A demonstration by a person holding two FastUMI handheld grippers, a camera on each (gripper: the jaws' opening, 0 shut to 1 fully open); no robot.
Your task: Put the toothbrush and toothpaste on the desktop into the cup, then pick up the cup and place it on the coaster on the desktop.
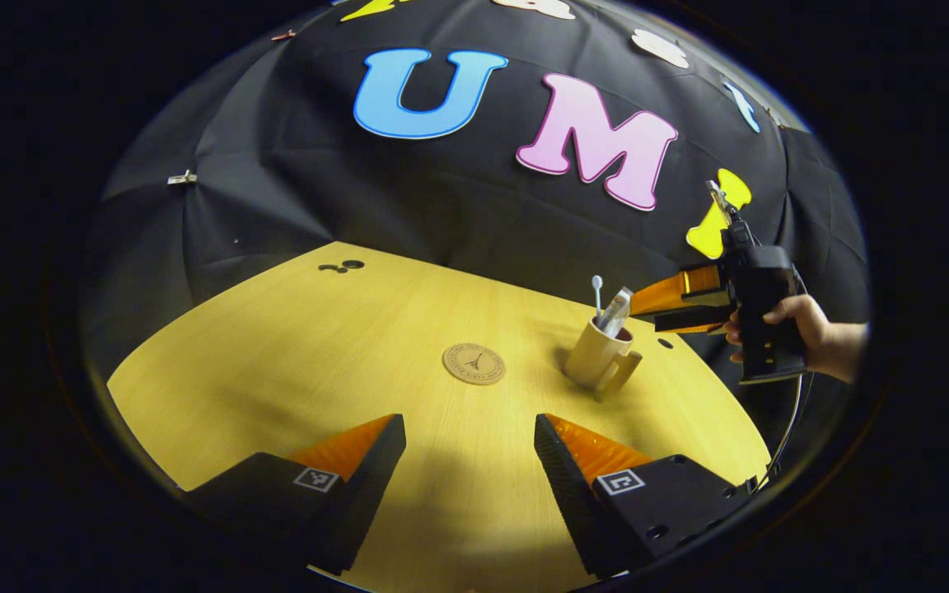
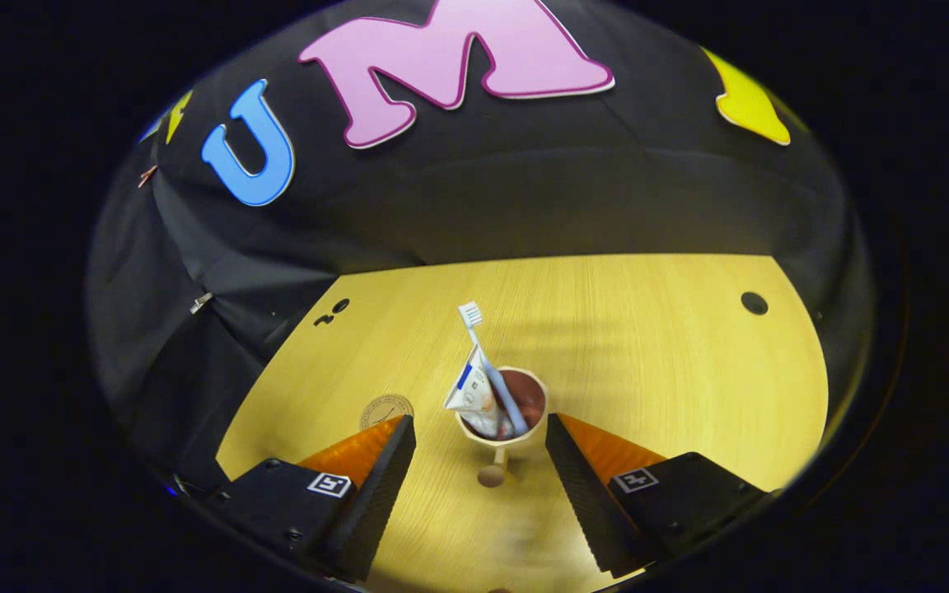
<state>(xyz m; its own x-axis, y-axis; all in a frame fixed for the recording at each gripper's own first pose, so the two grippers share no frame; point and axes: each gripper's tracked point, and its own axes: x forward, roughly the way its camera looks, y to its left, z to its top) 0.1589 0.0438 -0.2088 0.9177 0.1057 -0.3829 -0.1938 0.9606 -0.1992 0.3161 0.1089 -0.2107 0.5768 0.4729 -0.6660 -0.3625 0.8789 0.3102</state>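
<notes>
Cup [image 1: 598,356], beige with a handle, stands upright on the wooden desktop [image 1: 277,362] in the left gripper view, to the right of the round coaster [image 1: 474,363] and apart from it, not on it. Toothbrush [image 1: 596,292] and toothpaste [image 1: 616,311] both stand in the cup, sticking up past its rim; cup handle points toward the camera. Left gripper [image 1: 469,441] hangs over bare desktop on the near side of the coaster, fingers spread wide, nothing between them. Right gripper [image 1: 647,311] shows farther off, just right of the cup at rim height, held by a hand [image 1: 804,329]; how far its fingers are parted cannot be told from this angle.

Right gripper view: right gripper [image 2: 480,441] has its fingers wide apart, one on either side of the cup [image 2: 501,428], which sits in the gap; neither finger visibly presses on it. Handle points toward the camera. Toothbrush [image 2: 487,362] leans in the cup with bristle head up and away; toothpaste [image 2: 473,395] tube rests against the cup's left rim. Coaster [image 2: 385,409] lies left of the cup, partly behind the left finger, bare. Desktop [image 2: 647,346] extends beyond the cup.
</notes>
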